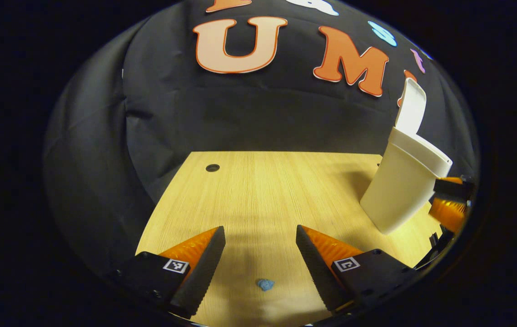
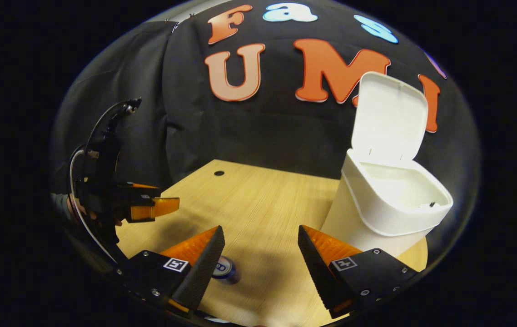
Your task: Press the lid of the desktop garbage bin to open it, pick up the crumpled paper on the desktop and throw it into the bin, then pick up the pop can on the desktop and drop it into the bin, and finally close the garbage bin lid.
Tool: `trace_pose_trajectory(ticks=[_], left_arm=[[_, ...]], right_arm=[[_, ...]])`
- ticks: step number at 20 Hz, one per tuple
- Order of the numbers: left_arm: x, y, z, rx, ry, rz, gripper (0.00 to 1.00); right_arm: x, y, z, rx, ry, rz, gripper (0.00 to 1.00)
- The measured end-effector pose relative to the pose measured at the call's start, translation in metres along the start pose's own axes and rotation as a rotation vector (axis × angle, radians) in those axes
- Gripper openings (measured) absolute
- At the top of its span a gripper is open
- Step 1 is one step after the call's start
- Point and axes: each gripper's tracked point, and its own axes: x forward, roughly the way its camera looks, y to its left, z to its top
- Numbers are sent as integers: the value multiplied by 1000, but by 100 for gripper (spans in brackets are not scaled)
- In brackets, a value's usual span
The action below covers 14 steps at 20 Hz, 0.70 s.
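White plastic garbage bin [image 2: 388, 204] sits at the right of the right gripper view, lid [image 2: 389, 117] flipped up. Both the left gripper [image 1: 260, 236] and right gripper [image 2: 258, 236] have fingers wide apart, holding nothing. Small blue crumpled paper [image 1: 265, 284] lies bottom center on the wooden counter [image 1: 263, 190]; the blue pop can [image 2: 226, 270] peeks beside the right gripper's left finger.

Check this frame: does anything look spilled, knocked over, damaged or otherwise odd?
Nothing stands out. The white plastic bin stands upright on the wooden tabletop with its hinged lid up. The small blue crumpled paper and blue pop can lie on the tabletop.
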Motion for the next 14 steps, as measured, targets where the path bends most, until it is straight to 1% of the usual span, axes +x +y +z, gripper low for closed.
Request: trace_pose_trajectory(ticks=[2,3,4,7,11,12,13,14], left_arm=[[4,-1,-10,3,27,-30,99],[5,1,-16,9,37,-40,96],[9,1,-23,13,51,-51,100],[16,0,-42,16,90,-91,98],[20,-1,-64,19,133,-123,98],[19,1,-68,27,136,-129,100],[19,2,-72,39,141,-130,98],[20,2,-77,52,141,-132,97]], right_arm=[[5,16,-18,-5,45,27,98],[9,24,-26,-12,70,33,98],[12,31,-31,-18,87,34,98],[20,48,-50,-19,113,42,98],[27,57,-62,-31,147,40,98],[28,57,-65,-33,156,37,98],[27,56,-67,-32,163,35,98],[29,56,-67,-30,169,30,98]])
